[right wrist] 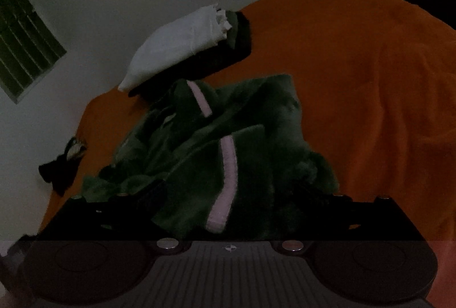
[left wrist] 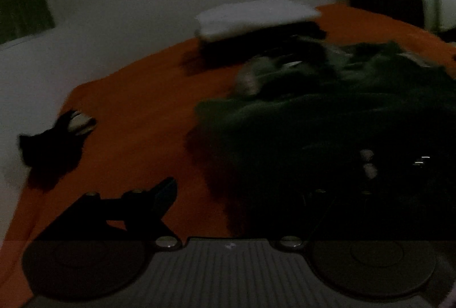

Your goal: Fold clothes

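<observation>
**Green fleece rumpled on the bed, grippers at its near edge**

Green fleece garment [right wrist: 216,142] with a pale pink stripe [right wrist: 226,179] lies crumpled on the orange bed cover [right wrist: 370,80], not flat, not folded. Behind it a stack: white folded cloth [right wrist: 182,43] on top of a dark folded piece [right wrist: 228,57]. A small black item [right wrist: 61,165] sits apart at the cover's edge, near the wall.

I read the right gripper [right wrist: 225,211] as spread wide; the fleece bunches between its fingers, but I see no pinch. On the left gripper [left wrist: 242,202] only one finger [left wrist: 159,199] shows clearly; the other is lost against the dark cloth, so I cannot tell its state.

Risks, my judgement:
- Light is poor and the left view is blurred. I could mistake a ridge for a hem.
- Thick pile may bunch, so a pinch could take several layers and drag the heap.
- A wide sweep could knock the stack behind.
</observation>
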The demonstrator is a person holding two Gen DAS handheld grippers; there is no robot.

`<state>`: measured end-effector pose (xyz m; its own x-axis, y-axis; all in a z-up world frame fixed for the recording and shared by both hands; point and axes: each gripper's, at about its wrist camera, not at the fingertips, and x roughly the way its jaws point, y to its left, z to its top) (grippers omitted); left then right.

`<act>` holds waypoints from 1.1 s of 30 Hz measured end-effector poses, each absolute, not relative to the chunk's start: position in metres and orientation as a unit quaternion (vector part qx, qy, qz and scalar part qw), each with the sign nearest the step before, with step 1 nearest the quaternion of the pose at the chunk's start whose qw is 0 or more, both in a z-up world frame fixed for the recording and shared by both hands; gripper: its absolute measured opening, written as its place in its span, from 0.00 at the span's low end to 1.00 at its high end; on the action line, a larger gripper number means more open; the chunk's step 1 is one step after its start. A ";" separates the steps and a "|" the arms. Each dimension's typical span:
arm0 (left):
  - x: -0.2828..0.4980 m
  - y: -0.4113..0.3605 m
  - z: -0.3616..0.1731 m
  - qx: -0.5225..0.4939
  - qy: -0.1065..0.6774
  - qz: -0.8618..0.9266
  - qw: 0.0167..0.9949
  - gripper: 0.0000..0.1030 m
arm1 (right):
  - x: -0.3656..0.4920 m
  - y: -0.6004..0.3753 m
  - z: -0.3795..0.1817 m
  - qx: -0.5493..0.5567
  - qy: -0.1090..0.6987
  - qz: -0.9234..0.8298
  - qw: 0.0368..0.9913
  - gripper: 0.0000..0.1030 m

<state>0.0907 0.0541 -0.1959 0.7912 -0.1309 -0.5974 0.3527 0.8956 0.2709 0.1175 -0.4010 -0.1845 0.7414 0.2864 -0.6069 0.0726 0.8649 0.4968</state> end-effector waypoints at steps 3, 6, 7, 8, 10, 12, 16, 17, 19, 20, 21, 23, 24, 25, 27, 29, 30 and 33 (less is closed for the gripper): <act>0.099 0.041 -0.210 0.200 0.301 -0.143 0.921 0.81 | 0.126 -0.402 -0.194 0.266 0.367 0.039 0.891 0.93; 0.100 0.030 -0.227 0.231 0.310 -0.125 0.914 0.78 | 0.135 -0.400 -0.209 0.282 0.390 0.034 0.876 0.75; 0.101 0.029 -0.231 0.238 0.315 -0.109 0.913 0.75 | 0.138 -0.398 -0.215 0.285 0.401 0.034 0.870 0.67; 0.104 0.031 -0.233 0.236 0.319 -0.093 0.913 0.71 | 0.142 -0.396 -0.220 0.288 0.411 0.034 0.864 0.62; 0.115 0.036 -0.237 0.220 0.325 -0.055 0.918 0.71 | 0.144 -0.390 -0.225 0.292 0.418 0.039 0.860 0.39; 0.125 0.043 -0.239 0.204 0.325 -0.025 0.923 0.73 | 0.145 -0.383 -0.223 0.295 0.416 0.046 0.859 0.30; 0.124 0.056 -0.231 0.176 0.299 -0.016 0.938 0.52 | 0.140 -0.366 -0.206 0.302 0.392 0.069 0.866 0.22; 0.122 0.062 -0.227 0.157 0.294 -0.017 0.943 0.39 | 0.139 -0.362 -0.202 0.303 0.386 0.074 0.868 0.22; 0.116 0.085 -0.221 0.092 0.294 0.004 0.951 0.36 | 0.137 -0.354 -0.193 0.306 0.374 0.086 0.871 0.21; 0.112 0.098 -0.218 0.057 0.294 0.018 0.954 0.36 | 0.136 -0.350 -0.188 0.308 0.368 0.091 0.873 0.21; 0.112 0.110 -0.221 0.030 0.305 0.028 0.951 0.38 | 0.135 -0.343 -0.185 0.306 0.364 0.101 0.874 0.21; 0.117 0.126 -0.239 0.011 0.341 0.036 0.939 0.47 | 0.133 -0.326 -0.184 0.295 0.368 0.118 0.874 0.21; 0.117 0.132 -0.246 0.011 0.350 0.038 0.936 0.62 | 0.132 -0.320 -0.187 0.286 0.377 0.116 0.873 0.21; 0.115 0.135 -0.248 0.015 0.348 0.035 0.937 0.66 | 0.131 -0.314 -0.191 0.276 0.386 0.115 0.873 0.21; 0.109 0.141 -0.245 0.023 0.337 0.027 0.941 0.75 | 0.130 -0.311 -0.208 0.274 0.418 0.106 0.860 0.23; 0.107 0.150 -0.237 0.011 0.322 0.010 0.947 0.80 | 0.129 -0.317 -0.225 0.283 0.447 0.100 0.843 0.29; 0.105 0.158 -0.229 -0.002 0.309 -0.004 0.951 0.82 | 0.127 -0.323 -0.231 0.292 0.454 0.100 0.836 0.34; 0.095 0.173 -0.201 -0.008 0.271 -0.043 0.962 0.84 | 0.120 -0.338 -0.225 0.289 0.437 0.102 0.846 0.38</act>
<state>0.0947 0.1733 -0.2008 0.8492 -0.0875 -0.5208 0.0784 0.9961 -0.0394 0.1201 -0.3380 -0.2249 0.5967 0.4257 -0.6803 0.0795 0.8122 0.5779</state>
